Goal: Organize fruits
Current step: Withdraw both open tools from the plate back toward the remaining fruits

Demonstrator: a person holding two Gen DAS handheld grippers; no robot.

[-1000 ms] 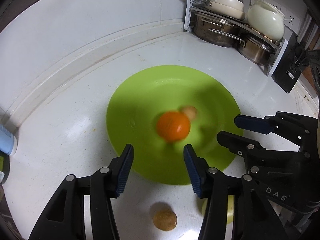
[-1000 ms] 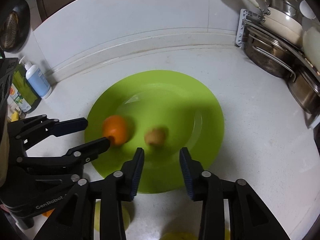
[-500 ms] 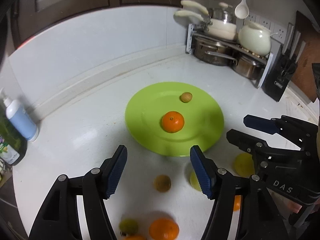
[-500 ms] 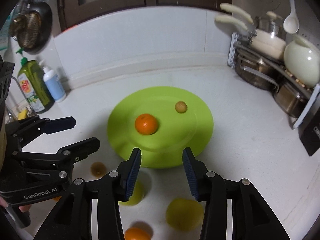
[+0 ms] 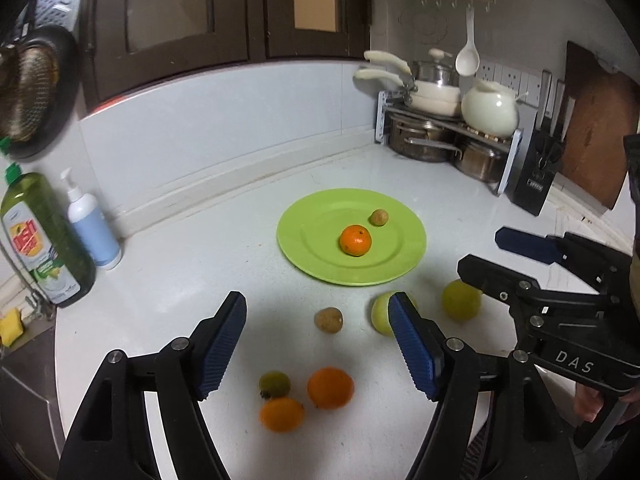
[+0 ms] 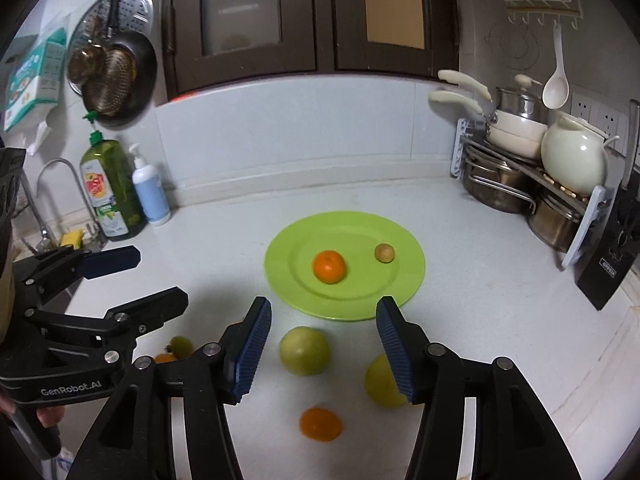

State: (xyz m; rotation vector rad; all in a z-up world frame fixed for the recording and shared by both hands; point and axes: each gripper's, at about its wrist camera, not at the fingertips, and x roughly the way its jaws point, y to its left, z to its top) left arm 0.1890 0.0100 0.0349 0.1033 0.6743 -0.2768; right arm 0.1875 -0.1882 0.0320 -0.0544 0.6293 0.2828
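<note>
- Both hand-held gripper units are wide open and empty: left hand-held gripper (image 5: 316, 344) at the bottom of its frame, right hand-held gripper (image 6: 322, 350) likewise.
- Green plate (image 6: 404, 280) sits mid-frame on the table (image 6: 500, 320), holding a mandarin (image 6: 329, 266) and a small brown fruit (image 6: 384, 253).
- Loose fruit waits below the plate: green apple (image 6: 305, 350) right between the right fingers, yellow one (image 6: 380, 382) beside it.
- I'd guess the apple is firm, smooth, a bit slippery, so pinch across its widest middle.
- It's round, so no real long axis; can't see its stem.
</note>
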